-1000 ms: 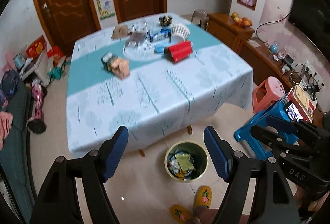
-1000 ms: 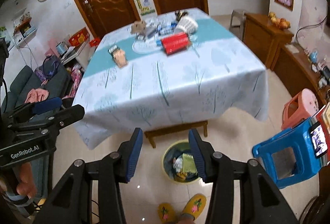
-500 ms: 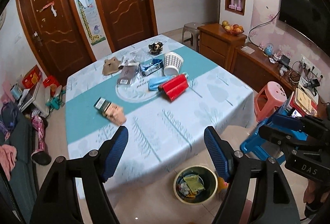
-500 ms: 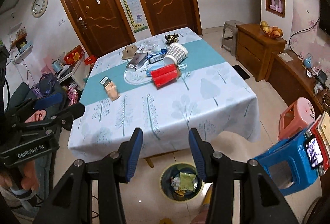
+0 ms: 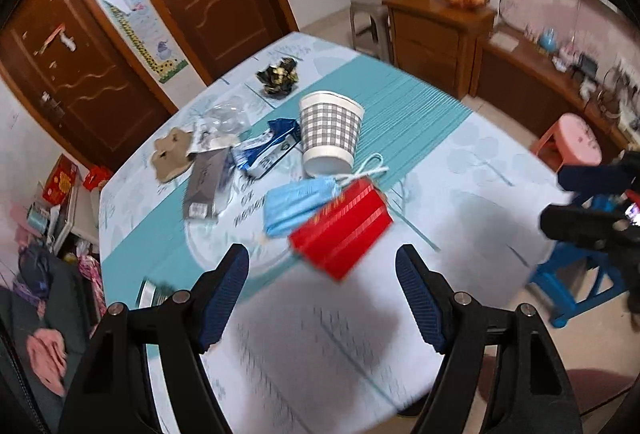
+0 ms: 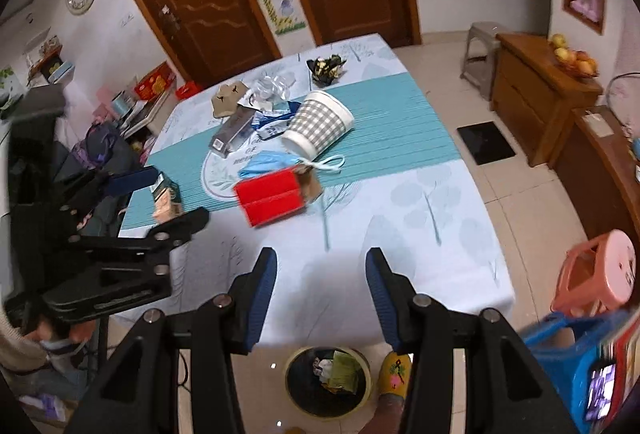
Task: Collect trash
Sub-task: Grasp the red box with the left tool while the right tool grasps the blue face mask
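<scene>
Above table (image 5: 460,170), left gripper (image 5: 322,290) level, fingers (image 5: 224,286) spread

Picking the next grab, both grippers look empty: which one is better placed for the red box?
Left, probably. The left gripper, open, has the red box just ahead, roughly centred. The right gripper, also open, sits back near the table edge, farther off.

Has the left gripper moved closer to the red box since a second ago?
Yes. The left gripper has come forward over the table; the red box now sits just ahead of its open fingers.
</scene>
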`<state>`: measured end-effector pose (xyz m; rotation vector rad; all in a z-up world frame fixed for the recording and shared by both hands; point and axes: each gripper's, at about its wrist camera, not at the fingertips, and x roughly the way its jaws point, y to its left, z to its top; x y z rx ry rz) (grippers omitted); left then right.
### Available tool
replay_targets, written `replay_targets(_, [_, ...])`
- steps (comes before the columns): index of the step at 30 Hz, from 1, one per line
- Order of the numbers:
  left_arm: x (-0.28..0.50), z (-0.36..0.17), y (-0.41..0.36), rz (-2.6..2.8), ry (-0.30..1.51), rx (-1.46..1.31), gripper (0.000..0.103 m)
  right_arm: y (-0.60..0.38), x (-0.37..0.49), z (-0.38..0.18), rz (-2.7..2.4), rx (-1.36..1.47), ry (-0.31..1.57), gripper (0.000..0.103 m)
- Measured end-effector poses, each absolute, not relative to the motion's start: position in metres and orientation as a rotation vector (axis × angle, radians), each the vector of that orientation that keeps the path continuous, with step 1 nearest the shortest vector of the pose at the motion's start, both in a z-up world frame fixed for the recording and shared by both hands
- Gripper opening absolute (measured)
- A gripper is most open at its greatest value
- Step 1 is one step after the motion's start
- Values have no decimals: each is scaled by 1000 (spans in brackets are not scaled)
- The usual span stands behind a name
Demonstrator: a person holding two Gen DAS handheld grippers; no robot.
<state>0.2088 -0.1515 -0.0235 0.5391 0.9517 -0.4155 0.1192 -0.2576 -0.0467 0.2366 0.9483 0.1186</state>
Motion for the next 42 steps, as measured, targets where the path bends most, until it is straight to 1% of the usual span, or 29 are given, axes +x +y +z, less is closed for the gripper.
replay_targets(8, [251,-87,-190,-391,1074,685,74,-289,182,-74,229,187,1038,46])
replay_targets(14, [258,-113,-194,-400,1149,699,74,-294,207,-88,279,178,1075,46])
replay_targets(15, [260,-117,-194,-396,1156,696,74,-294,211,-90,285,174,1080,46])
replay_targets(16, [260,-119,-193,-392,1165,686,70,-294,214,-91,290,168,1083,46])
replay_targets(17, [261,-120,-192,-381,1165,678,70,-293,214,-92,295,164,1085,46])
replay_targets(22, [264,-117,-186,-358,1155,623,59,-288,222,-97,322,147,1102,46])
replay_targets(25, [261,-113,-179,-351,1163,581,56,-283,224,-97,347,134,1105,46])
replay_targets(32, [237,-95,-147,-299,1192,421,53,-258,227,-89,469,83,1086,46])
replay_targets(42, [213,-65,-49,-49,1227,-27,53,-188,261,-87,647,-117,1053,46])
